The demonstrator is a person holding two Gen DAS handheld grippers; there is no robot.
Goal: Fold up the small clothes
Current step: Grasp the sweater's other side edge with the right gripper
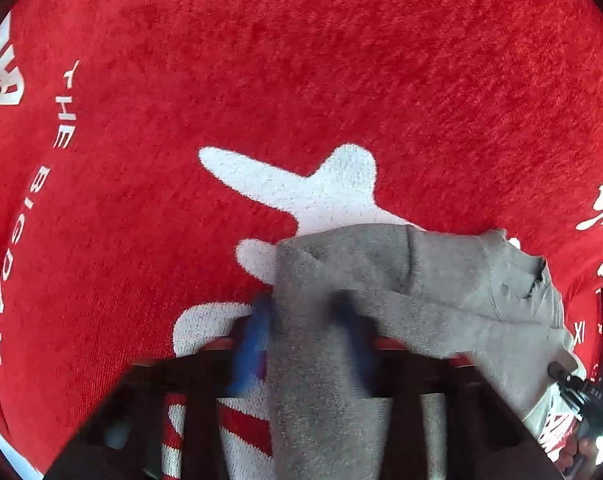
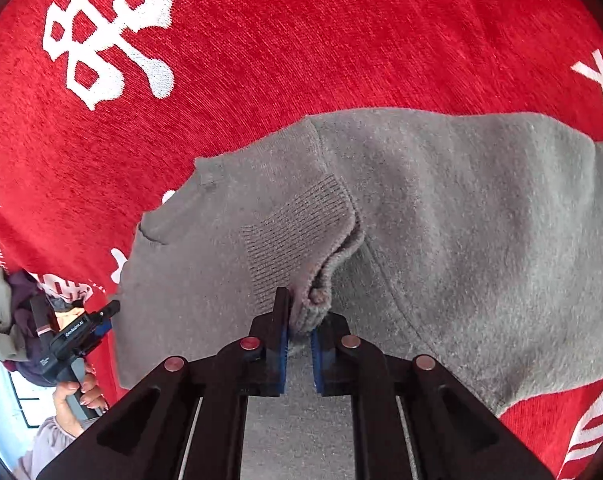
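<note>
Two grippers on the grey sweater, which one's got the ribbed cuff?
The right gripper: its blue pads pinch the bunched ribbed cuff of the grey sweater. The left gripper straddles plain knit, no ribbing there.

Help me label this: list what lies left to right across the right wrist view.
Pile of clothes → other hand-held claw → ribbed cuff pinched in the right claw → grey garment's body, all on the red cloth.

Left tongs (image 1: 309,332) clamped, blurred; right tongs (image 2: 299,334) pinched tight, angled down.
</note>
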